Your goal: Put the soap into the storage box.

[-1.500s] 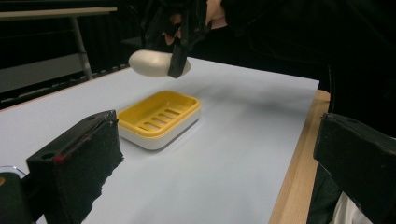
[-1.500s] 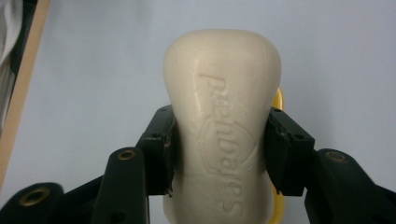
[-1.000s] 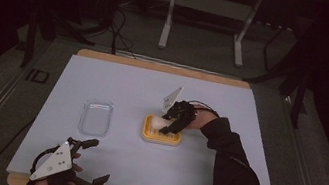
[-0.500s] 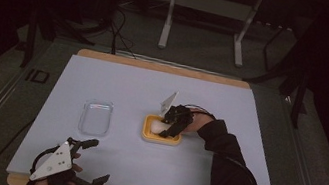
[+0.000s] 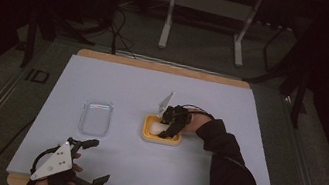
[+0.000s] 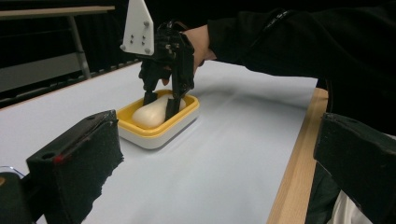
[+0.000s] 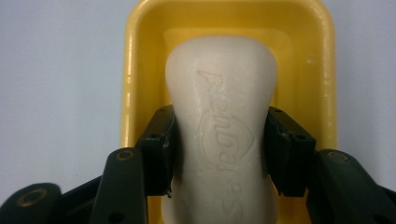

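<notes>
One bar of soap, lying in the yellow soap dish, is clamped at its narrowed waist by the right hand-held gripper; it is judged hard, light and slippery, so a firm hold there is advised

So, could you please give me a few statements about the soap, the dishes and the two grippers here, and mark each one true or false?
1. The right gripper has its jaws closed on the sides of the bar of soap. True.
2. The soap lies in the clear tray. False: it lies in the yellow soap dish; nothing can be seen in the clear tray.
3. The left gripper is holding the clear tray. False: it is open near the table's front edge, apart from the tray.
4. The soap has raised lettering on its top face. True.
5. The yellow dish stands to the right of the clear tray in the high view. True.
</notes>
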The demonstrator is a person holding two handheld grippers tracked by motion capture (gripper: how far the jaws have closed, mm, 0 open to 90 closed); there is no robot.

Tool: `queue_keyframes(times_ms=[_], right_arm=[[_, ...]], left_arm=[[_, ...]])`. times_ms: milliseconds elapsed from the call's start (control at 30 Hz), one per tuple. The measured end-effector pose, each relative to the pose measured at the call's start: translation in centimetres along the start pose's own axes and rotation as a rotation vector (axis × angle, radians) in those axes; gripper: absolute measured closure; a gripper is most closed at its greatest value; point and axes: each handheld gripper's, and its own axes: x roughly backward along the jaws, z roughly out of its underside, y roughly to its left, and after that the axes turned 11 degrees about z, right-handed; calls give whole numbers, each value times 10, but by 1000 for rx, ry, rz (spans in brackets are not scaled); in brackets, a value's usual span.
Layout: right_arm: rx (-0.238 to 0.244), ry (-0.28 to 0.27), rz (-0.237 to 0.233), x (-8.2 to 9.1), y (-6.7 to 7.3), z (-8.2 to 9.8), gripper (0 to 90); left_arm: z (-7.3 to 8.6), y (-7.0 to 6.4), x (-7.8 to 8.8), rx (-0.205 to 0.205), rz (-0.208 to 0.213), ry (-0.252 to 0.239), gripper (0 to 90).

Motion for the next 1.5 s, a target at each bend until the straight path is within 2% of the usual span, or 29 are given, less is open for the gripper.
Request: queue_keyframes(times_ms=[133,233,300,433,700,800,900,933,1000,1067,1200,1267,1300,1500], right_arm=[[3,14,15,2,1,-2,484],[-22,31,7,4,-1,-4,479],[-22,32,11,7,-1,-5,476],[-30,-5,16,16,-3,-6,471],[-48,-34,51,41,-2,-10,398],[-77,-36,89,52,-2,-10,342],[-139,-36,84,60,-4,-9,293],[-155,-32,99,63,-3,-9,285],[-177,-22,135,67,-2,-7,228],[-220,-26,148,71,-3,-4,207],[-264,-34,172,76,-2,1,136],[-289,-48,176,78,-1,4,132],[-325,-50,179,78,-1,5,131],[-374,-41,244,77,5,16,131]], left_arm=[[0,0,0,0,1,0,11],[0,0,-1,-3,-1,4,11],[0,0,-1,-3,-2,5,11],[0,0,-1,-4,-4,7,11],[0,1,-1,-7,-6,9,11],[0,1,-1,-8,-6,12,11],[0,0,-1,-7,-5,11,11],[0,0,-1,-7,-6,12,11],[0,0,-1,-8,-7,12,11],[0,0,-1,-8,-8,12,11],[0,1,-2,-8,-8,14,11],[0,0,-2,-7,-7,14,11],[0,0,-2,-7,-7,14,11],[0,0,-2,-8,-6,13,11]])
